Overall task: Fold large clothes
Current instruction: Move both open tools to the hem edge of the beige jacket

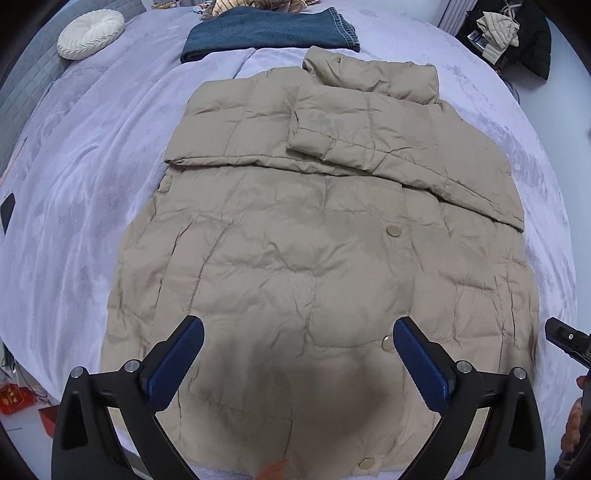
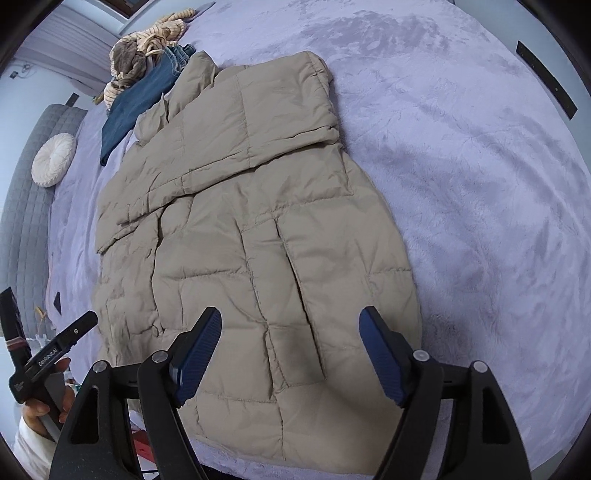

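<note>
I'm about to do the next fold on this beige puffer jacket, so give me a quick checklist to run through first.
1. Left gripper empty, fingers apart: ok.
2. Right gripper empty, fingers apart: ok.
3. Both sleeves folded across the beige quilted puffer jacket: ok.
4. Jacket body flat on the lilac plush bed cover: ok, lightly wrinkled.
5. Folded blue jeans clear of the jacket: not ok, they lie right at its collar.
6. Hem edge nearest the grippers reachable: cannot tell, partly hidden.

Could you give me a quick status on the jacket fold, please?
Left gripper and right gripper open, empty. Jacket flat on bed, sleeves folded in. Nothing in the way.
</note>
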Tool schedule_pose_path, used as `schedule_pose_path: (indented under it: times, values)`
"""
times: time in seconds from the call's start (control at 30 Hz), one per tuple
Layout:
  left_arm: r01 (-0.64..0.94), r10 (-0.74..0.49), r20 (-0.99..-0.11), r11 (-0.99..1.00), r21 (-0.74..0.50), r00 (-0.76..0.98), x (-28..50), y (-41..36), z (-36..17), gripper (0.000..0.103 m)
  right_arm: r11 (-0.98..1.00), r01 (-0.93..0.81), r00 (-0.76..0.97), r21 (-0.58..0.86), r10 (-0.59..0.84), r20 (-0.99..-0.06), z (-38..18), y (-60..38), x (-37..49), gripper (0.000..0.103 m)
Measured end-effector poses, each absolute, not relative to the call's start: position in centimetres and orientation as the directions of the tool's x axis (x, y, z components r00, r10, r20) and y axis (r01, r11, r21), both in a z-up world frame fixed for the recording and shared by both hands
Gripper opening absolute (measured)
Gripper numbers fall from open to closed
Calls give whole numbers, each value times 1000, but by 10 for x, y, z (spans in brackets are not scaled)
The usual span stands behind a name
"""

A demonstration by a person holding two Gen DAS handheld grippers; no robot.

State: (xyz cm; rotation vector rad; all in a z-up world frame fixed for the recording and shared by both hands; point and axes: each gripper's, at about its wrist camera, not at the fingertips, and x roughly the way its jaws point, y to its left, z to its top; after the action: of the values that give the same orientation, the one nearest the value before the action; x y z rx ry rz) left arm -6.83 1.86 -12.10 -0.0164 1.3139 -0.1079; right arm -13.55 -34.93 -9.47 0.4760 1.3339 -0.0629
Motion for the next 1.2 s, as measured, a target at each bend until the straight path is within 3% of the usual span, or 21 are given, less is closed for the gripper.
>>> schedule_pose_path:
  times: [0.67,0.73,0.93,1.2]
  values:
    - [94,-98,-985,992,-86,141,-121,103,-159,103,781,544,264,308,190,-946,-118,-308,-228,82]
    - [96,-109,-984,991,-96,139,-124,108,-160,103,767,561,272,311,184,-944,-119,-308,-236,101]
    - [29,-267,-957,964,-265,113,-140,143,-166,103,712,623,282,325,184,-942,-127,-315,-263,103]
    - [-123,-462,-884,875,-468,70,-162,199,-183,103,501,724,355,474,318,-879,-155,-338,-294,103]
